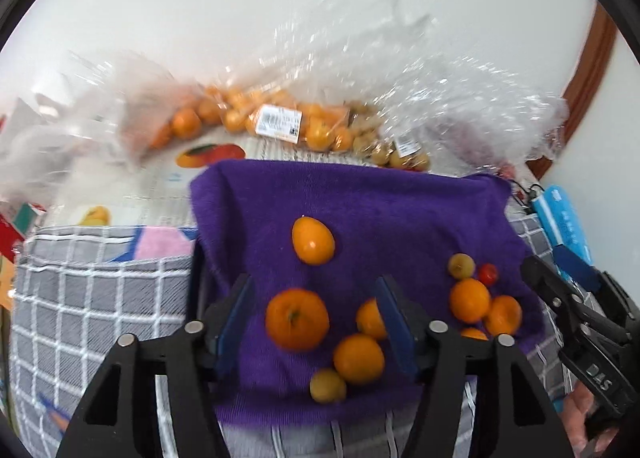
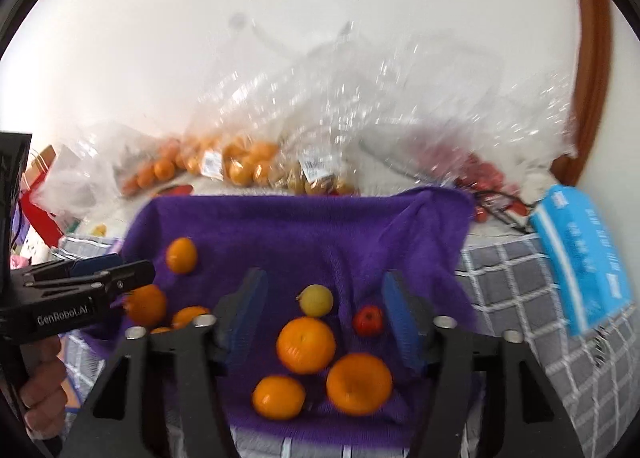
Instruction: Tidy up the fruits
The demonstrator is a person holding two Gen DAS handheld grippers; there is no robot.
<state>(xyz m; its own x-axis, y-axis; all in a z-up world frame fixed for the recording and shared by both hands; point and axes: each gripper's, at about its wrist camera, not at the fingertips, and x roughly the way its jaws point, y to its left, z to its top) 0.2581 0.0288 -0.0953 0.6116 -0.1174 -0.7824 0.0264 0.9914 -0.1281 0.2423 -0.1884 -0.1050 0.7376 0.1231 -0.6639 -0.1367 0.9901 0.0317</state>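
Left gripper (image 1: 314,322): fingers (image 1: 236,322) spread wide and gripping nothing; they hang over the purple towel (image 1: 360,210) with a big orange (image 1: 297,319) framed in the gap, clear of both pads.
Left gripper's right finger: its blue pad overlaps a smaller orange (image 1: 370,318) in the view; real contact cannot be told through the blur.
Right gripper (image 2: 324,318): fingers (image 2: 400,318) parted just as wide, empty; a yellow-green fruit (image 2: 317,300), a small red fruit (image 2: 368,320) and an orange (image 2: 306,345) sit between them on the towel, none pinched.
Loose fruit: more oranges at 6 o'clock of each view, one lone orange (image 1: 313,240) at 12 o'clock of the left gripper's gap.
Towel: spread over a grey checked cloth (image 2: 540,298).
Bags: clear plastic bags of oranges (image 1: 280,120) lie beyond the towel's far edge at 12 o'clock.
Blue pack (image 2: 580,258): at 3 o'clock of the right view, on the checked cloth.
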